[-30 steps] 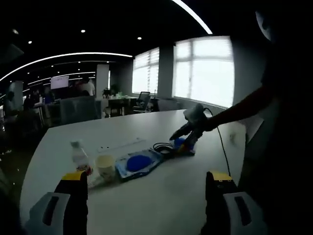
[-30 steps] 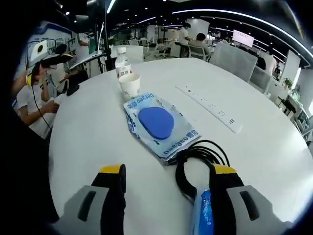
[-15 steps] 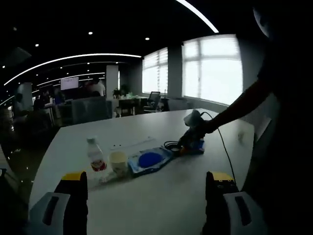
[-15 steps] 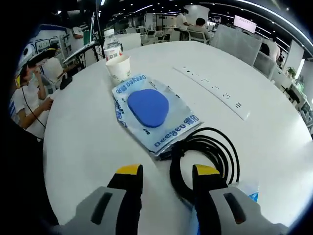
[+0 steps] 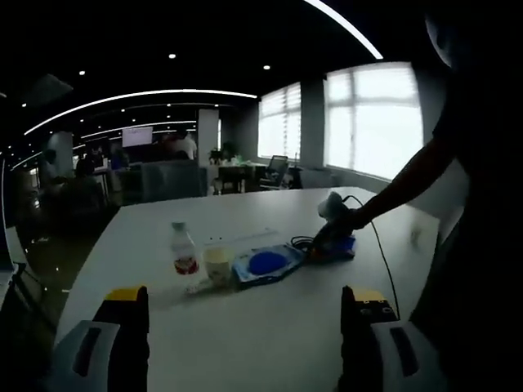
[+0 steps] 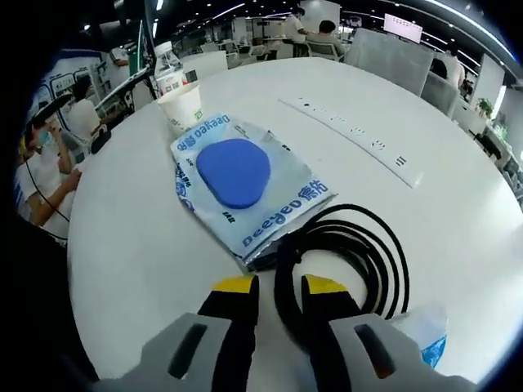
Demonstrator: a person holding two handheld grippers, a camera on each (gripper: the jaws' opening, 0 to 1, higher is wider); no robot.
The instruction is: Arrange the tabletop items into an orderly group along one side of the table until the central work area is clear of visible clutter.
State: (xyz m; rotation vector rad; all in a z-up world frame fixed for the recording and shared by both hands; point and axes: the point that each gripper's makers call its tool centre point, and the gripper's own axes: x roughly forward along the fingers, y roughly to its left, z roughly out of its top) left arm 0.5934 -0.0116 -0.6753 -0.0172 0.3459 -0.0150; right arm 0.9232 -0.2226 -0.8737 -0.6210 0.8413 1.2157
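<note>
On the white round table [image 6: 131, 245] lies a coiled black cable [image 6: 359, 245]. My right gripper [image 6: 278, 286] has its jaws drawn close on the coil's near edge. Beyond it lies a flat packet with a blue pad [image 6: 241, 184], then a paper cup [image 6: 181, 106] and a water bottle [image 6: 167, 61]. A small blue-white pouch [image 6: 425, 339] sits by the right finger. In the left gripper view my left gripper [image 5: 245, 327] is open and held back from the table [image 5: 270, 318], facing the bottle [image 5: 184, 255], cup [image 5: 218, 265], packet [image 5: 268, 264] and right gripper [image 5: 335, 219].
A white power strip [image 6: 359, 139] runs across the table's far side. People sit off the table's left edge [image 6: 41, 155]. Chairs and desks stand behind. A person's arm [image 5: 409, 175] reaches in from the right of the left gripper view.
My right gripper's jaws have narrowed from wide open onto the cable and moved forward. The left gripper's camera has drawn back, so the items look smaller.
</note>
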